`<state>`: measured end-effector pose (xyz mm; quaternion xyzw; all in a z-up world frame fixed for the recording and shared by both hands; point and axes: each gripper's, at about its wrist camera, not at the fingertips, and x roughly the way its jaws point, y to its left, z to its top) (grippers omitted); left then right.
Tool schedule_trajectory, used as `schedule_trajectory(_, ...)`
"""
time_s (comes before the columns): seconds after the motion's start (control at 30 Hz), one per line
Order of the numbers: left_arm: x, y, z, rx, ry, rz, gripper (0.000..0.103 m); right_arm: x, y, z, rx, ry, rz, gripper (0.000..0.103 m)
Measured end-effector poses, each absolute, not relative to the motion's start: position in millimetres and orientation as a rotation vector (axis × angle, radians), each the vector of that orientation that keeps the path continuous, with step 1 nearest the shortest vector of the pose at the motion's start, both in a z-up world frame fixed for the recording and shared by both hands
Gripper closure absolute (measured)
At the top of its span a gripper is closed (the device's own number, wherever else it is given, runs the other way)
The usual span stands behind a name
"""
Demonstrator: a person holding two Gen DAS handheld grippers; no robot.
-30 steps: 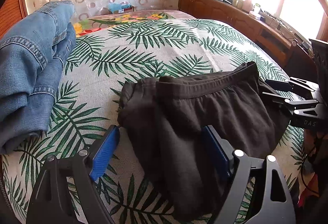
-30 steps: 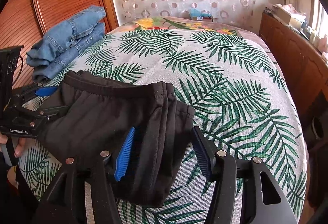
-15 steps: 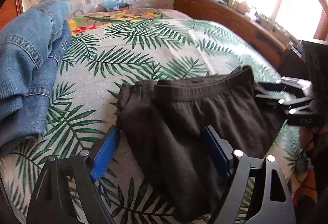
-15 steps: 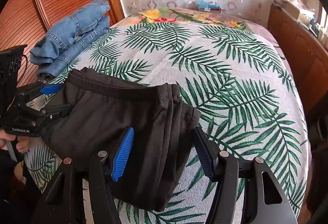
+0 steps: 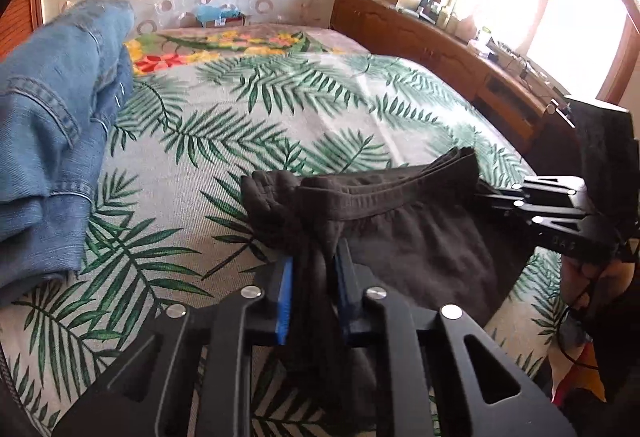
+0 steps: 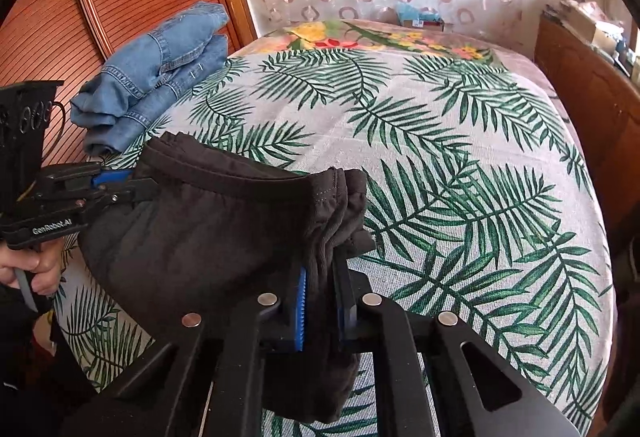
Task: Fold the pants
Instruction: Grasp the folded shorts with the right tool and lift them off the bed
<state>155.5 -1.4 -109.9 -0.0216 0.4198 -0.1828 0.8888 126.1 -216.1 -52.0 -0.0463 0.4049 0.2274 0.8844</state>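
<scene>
Dark brown pants [image 5: 420, 237] lie on a grey bedspread [image 5: 280, 125] patterned with green palm leaves, beside blue jeans [image 5: 52, 141].

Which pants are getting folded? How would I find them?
Look at the bed with the palm-leaf cover. At its near edge lie the black pants, pinched by both grippers. They are plain and dark, unlike the blue jeans stacked farther back.
</scene>
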Motion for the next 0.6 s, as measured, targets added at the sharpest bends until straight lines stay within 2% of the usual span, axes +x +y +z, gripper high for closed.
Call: schedule_trajectory(0.6, 113, 8, -32, -0.015, 0.66, -0.342, 0.088, 87, -211, 9, -0.108, 0.606, 0.495, 0.094)
